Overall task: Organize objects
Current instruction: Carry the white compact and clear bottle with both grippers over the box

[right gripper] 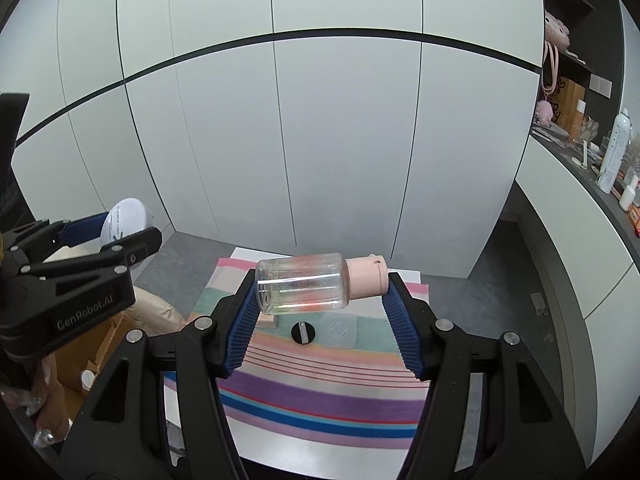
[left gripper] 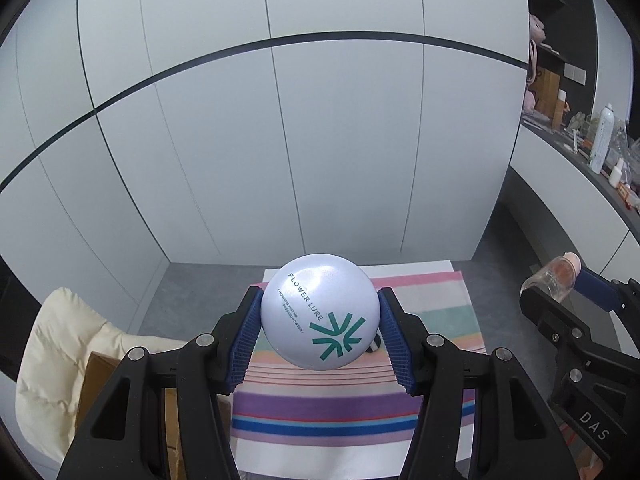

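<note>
The white bench (right gripper: 280,454) below you is carrying a pastel striped cloth (right gripper: 320,400), on which a round black disc (right gripper: 303,333) and a pale translucent square pad (right gripper: 339,330) are lying. Your left hand-held gripper (left gripper: 319,330) is pinching a round white powder compact (left gripper: 319,317) by its edges, above the cloth. Your right hand-held gripper (right gripper: 322,304) is clamping a clear plastic bottle with a pink cap (right gripper: 320,285), lying crosswise between the blue pads (right gripper: 404,332).

A round white powder compact (left gripper: 319,316), printed "FLOWER LURE" with a green star mark, hangs tilted above the striped cloth (left gripper: 352,404). A clear bottle (right gripper: 304,284) with a pink cap lies sideways in midair.
</note>
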Tool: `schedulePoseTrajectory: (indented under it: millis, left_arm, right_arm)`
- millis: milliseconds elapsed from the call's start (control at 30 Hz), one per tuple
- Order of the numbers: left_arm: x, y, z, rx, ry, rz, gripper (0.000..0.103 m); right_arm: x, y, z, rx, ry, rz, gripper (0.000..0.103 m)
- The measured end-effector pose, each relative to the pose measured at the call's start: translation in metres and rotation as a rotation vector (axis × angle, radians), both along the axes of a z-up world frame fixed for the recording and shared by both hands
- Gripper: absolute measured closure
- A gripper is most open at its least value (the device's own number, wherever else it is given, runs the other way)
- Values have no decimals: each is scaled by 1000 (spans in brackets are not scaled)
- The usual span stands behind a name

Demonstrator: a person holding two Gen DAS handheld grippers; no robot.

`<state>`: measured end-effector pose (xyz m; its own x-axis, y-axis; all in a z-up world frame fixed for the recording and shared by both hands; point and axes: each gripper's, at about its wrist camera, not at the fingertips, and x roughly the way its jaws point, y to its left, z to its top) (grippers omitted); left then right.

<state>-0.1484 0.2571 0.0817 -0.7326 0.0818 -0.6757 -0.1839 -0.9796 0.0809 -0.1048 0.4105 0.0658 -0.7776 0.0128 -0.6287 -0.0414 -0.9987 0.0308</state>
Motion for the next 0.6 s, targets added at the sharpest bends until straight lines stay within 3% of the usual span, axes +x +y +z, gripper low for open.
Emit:
schedulePoseTrajectory:
  millis: [367,600]
  left_arm:
    - [23,-5,5,-12,35,-9,45]
    - [58,-14,3,-38,58,-54,45]
  right_arm:
    - [17,-7,7,1,-5,-28,40]
    - [41,-6,-1,9,-23,-59,40]
